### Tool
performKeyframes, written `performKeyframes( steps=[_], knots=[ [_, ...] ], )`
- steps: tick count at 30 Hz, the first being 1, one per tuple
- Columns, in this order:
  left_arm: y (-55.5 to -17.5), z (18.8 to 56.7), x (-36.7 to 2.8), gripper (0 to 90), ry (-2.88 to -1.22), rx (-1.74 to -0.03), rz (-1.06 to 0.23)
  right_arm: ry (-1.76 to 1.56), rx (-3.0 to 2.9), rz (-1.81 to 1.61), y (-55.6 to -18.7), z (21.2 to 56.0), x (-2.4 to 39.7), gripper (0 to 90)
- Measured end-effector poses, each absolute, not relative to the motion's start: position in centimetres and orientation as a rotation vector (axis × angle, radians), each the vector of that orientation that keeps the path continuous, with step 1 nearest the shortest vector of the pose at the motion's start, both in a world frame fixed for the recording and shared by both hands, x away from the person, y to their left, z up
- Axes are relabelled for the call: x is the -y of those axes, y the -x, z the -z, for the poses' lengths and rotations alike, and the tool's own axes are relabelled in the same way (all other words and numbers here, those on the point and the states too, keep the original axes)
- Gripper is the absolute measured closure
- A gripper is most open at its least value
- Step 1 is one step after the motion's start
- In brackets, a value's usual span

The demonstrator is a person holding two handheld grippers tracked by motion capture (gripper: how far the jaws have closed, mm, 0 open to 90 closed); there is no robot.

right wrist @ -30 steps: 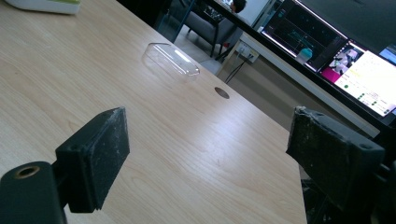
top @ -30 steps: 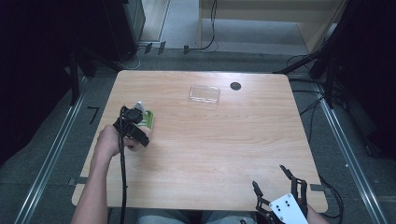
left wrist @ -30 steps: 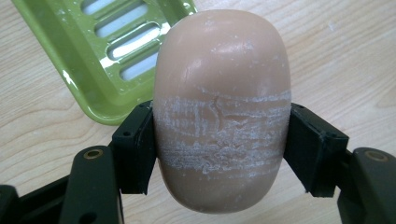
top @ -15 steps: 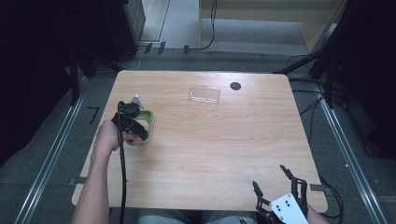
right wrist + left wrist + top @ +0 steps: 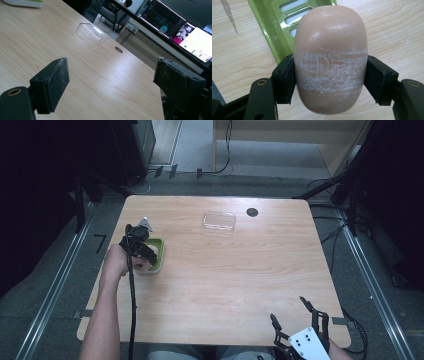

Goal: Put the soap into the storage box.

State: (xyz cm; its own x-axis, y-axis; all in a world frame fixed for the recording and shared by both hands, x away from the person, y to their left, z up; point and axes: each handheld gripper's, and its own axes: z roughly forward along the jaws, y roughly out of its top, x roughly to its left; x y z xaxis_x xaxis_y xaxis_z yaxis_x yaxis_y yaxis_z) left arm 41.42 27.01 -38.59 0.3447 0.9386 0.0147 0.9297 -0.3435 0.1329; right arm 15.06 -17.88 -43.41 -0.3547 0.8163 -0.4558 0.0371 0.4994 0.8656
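Note:
In the left gripper view, a tan oval bar of soap [image 5: 330,57] with whitish scuff marks sits clamped between both black pads of my left gripper [image 5: 329,81]. Behind it lies a lime green slotted soap dish [image 5: 279,22] on the wooden table. From the high view, my left gripper [image 5: 142,255] hovers over the green soap dish [image 5: 156,254] at the table's left side. At the near right edge my right gripper [image 5: 297,320] rests open, its pads [image 5: 51,85] wide apart with nothing between them.
A clear plastic lid [image 5: 219,221] lies at the far middle of the table, also in the right gripper view as a clear lid [image 5: 91,31]. A dark round hole [image 5: 252,212] sits beside it. Monitors [image 5: 197,32] stand beyond the table's far edge.
My left gripper with the soap has shifted slightly nearer and to the right over the green dish. The right gripper has stayed put.

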Motion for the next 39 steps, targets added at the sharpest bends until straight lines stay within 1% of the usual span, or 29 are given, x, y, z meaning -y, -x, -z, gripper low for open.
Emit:
performKeyframes(
  steps=[6,17,33,39],
  knots=[
    [-42.2,39.0,-27.3,33.5,-2.477,-1.774,-0.153,-0.723,-1.75,-0.977,-15.1,43.4,17.9,13.2],
    [-43.1,39.7,-27.8,33.5,-2.428,-1.835,-0.146,-0.722,-1.752,-0.977,-15.1,43.4,17.8,13.2],
    [-44.4,41.0,-28.1,33.5,-2.413,-1.865,-0.133,-0.72,-1.756,-0.976,-15.1,43.5,17.8,13.2],
    [-44.6,41.2,-28.4,33.4,-2.4,-1.872,-0.15,-0.718,-1.754,-0.973,-15.1,43.5,17.9,13.2]
  ],
)
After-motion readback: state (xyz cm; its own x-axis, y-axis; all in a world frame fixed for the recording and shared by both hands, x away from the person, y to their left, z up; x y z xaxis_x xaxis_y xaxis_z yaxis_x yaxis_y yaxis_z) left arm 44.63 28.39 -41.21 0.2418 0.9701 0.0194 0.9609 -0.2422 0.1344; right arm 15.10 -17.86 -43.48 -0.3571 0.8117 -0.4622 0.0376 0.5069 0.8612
